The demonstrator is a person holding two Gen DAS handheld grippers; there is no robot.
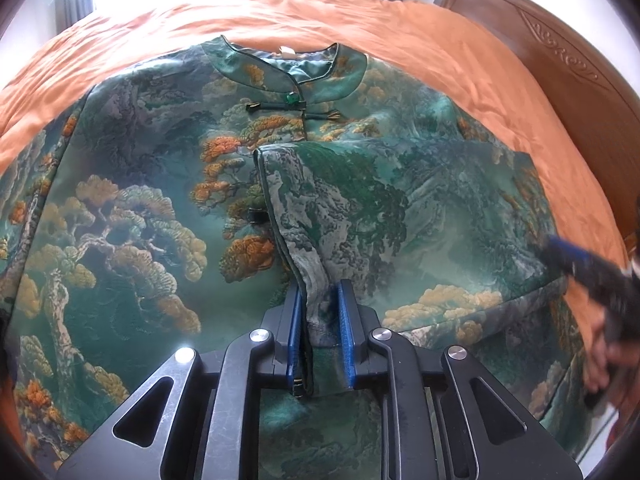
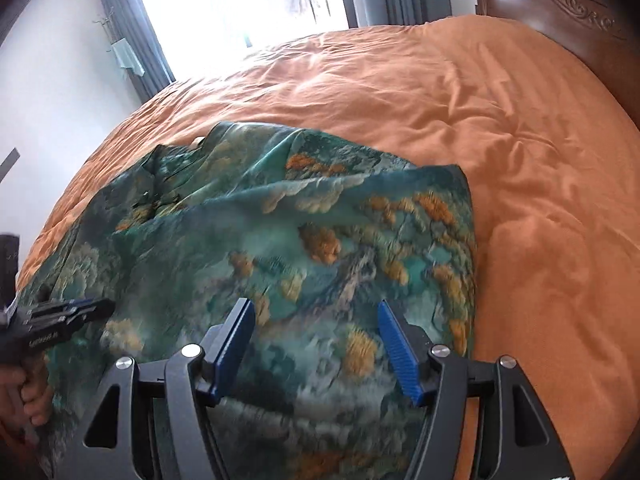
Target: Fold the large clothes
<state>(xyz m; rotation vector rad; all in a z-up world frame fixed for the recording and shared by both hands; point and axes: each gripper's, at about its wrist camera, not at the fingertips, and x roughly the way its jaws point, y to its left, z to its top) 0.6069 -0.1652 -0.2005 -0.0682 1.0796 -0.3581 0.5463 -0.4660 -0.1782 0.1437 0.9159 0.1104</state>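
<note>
Left tongs (image 1: 319, 288) were narrow, pads close on a pinched ridge of the sleeve (image 1: 320, 208), which was folded across the front of the green printed dress (image 1: 120, 220). The pads looked to be touching the cloth on both sides. The sleeve's piped edge ran away from the tong tips toward the collar (image 1: 280, 68). The dress lay flat on the orange bedspread (image 1: 440, 40), spread ahead of and under both tongs.

Right tongs (image 2: 314, 306) were wide with nothing between the pads. They hung over the folded side of the dress, with its outer fold edge (image 2: 470, 240) off to their right. The view was motion-blurred, so I couldn't tell whether they touched the cloth.

Risks, as I judged them:
- The fabric looked slick and satin-like. A weak pinch could let the sleeve slip out and spring back off the fold.
- If the left tongs pulled away without fully letting go, the piping could snag, drag the sleeve and skew the fold.
- The pinched ridge could stay as a hump if it wasn't smoothed, leaving the next fold lumpy.
- Right tongs coming in fast could push a wrinkle into the folded side, or catch the bedspread as well.
- The frog button (image 1: 294, 98) ahead of the left tongs could catch on anything dragged over it.
</note>
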